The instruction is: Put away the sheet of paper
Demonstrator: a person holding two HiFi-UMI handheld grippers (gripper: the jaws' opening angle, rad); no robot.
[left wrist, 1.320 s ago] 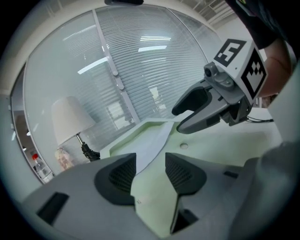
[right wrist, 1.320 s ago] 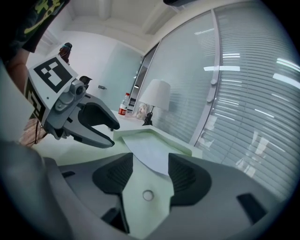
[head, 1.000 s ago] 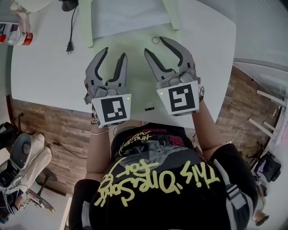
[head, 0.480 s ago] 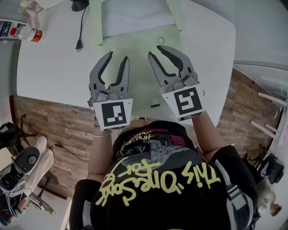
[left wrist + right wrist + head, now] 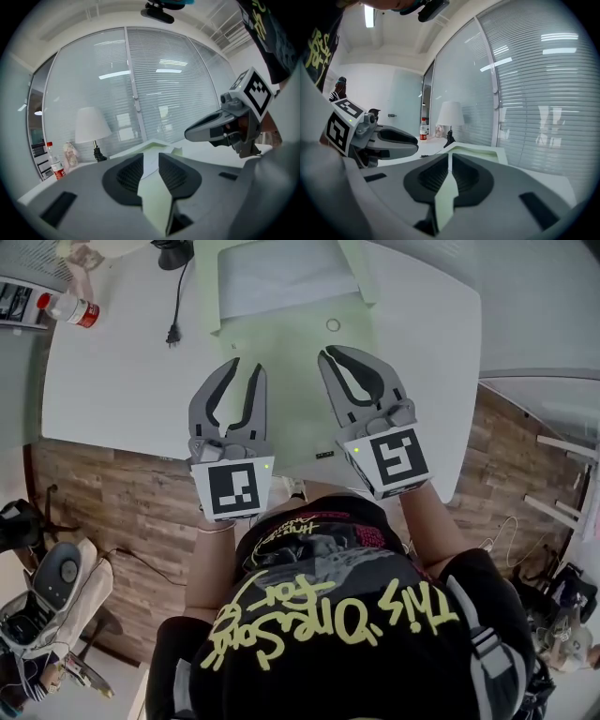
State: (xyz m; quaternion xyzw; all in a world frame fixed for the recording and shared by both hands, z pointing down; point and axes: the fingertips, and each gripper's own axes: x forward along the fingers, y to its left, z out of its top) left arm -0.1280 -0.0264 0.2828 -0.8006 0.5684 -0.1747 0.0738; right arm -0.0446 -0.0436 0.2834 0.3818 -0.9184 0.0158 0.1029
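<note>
Hovering over the white worktop (image 5: 122,381), both tools are above the sheet of paper (image 5: 291,404), a pale green sheet that lies flat under them. In the head view its long axis runs from 12 to 6 o'clock, and its near end reaches almost to the worktop edge at 6 o'clock.

The left hand-held gripper (image 5: 247,364) is over the 9 o'clock part of the sheet. The right hand-held gripper (image 5: 330,352) is over the 3 o'clock part. So the sheet lies below and ahead of both, and we judge that neither hand is clearly nearer to it.

The jaws of the left one have just been closing. They now stand about half apart, and between them we see only the green of the sheet further down. The jaws of the right one have also just been closing and are now practically together, with only a thin slit between the pads. Nothing is pinched in either tool.

At 12 o'clock from the sheet, touching its far end, lies what looks like an open pale green folder (image 5: 281,277) with a white inside. We judge that this is where the sheet should go. A small ring (image 5: 333,324) rests near the far 3 o'clock corner of the sheet.

About writing, the yellow lettering (image 5: 328,610) on the person's black shirt begins with "This", and the rest we cannot read surely. The bottle (image 5: 70,307) at 10 o'clock has a red label, too small to read.
</note>
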